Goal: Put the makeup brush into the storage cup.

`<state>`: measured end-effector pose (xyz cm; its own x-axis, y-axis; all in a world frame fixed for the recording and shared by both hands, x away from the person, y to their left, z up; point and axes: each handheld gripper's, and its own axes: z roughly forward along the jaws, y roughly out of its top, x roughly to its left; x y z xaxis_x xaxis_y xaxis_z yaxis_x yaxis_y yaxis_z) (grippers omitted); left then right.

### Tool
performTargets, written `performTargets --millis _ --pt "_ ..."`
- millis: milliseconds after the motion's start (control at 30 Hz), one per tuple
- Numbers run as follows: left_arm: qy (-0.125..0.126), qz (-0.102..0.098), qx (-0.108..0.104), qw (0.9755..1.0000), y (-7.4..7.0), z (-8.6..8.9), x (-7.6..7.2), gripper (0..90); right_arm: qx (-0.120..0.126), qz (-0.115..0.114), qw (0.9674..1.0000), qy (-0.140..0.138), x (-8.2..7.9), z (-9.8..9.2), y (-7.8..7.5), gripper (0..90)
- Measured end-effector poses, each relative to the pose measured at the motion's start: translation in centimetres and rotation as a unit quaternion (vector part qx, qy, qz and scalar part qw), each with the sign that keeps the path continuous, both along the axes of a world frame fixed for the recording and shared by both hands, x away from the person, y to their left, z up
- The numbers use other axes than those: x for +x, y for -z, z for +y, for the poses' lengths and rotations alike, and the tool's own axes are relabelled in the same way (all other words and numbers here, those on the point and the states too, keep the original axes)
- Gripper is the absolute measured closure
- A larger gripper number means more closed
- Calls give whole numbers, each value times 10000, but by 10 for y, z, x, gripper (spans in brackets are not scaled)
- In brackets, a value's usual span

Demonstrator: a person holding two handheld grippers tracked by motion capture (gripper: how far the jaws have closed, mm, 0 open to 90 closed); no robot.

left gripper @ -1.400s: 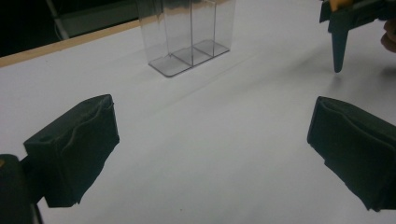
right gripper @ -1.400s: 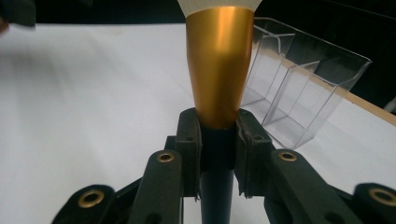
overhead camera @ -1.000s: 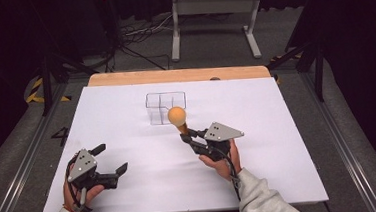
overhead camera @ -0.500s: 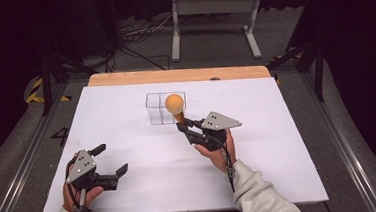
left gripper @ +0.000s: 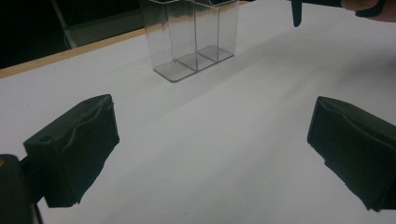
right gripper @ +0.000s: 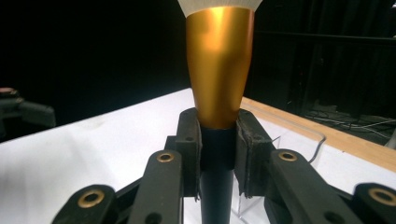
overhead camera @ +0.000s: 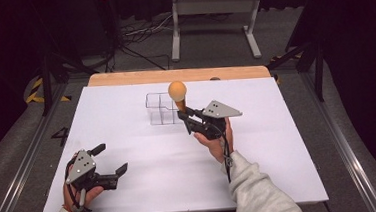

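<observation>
A brush (overhead camera: 177, 94) with a round orange head, gold ferrule and black handle stands upright in my right gripper (overhead camera: 185, 117), which is shut on the handle. In the right gripper view the pads (right gripper: 247, 149) clamp the black handle just below the gold ferrule (right gripper: 218, 65). The brush head hangs over the right side of a clear compartmented box (overhead camera: 162, 109). My left gripper (overhead camera: 111, 158) rests near the table's front left, open with nothing between its jaws. From its own view the left gripper (left gripper: 210, 154) faces the clear box (left gripper: 196, 37) across bare table.
A white sheet (overhead camera: 128, 140) covers the table, with a wooden strip (overhead camera: 124, 78) along the far edge. A metal stand (overhead camera: 214, 14) and cables lie on the dark floor behind. A rail (overhead camera: 19, 163) runs along the left side.
My right gripper has carried the brush up and away from me, toward the clear box. The left gripper has stayed where it was.
</observation>
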<state>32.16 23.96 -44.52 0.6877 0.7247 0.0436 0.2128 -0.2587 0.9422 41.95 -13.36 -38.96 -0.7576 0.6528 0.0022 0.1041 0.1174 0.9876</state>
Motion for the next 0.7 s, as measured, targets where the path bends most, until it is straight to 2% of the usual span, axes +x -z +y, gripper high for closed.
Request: performTargets --millis 133,200,333,700 --pt "28 -30 -14 10000 -1 0 -1 28 74 -39 10000 43 7 0 -7 743" --pt "69 -101 -125 9998 -2 -1 -4 37 111 -57 9999 78 11 2 -11 743" --pt "73 -219 -200 9995 -5 -2 -6 42 158 -73 9998 137 16 3 -15 743" --pt "15 -186 -202 9996 -5 -3 -7 26 205 -57 9996 177 32 8 -21 743"
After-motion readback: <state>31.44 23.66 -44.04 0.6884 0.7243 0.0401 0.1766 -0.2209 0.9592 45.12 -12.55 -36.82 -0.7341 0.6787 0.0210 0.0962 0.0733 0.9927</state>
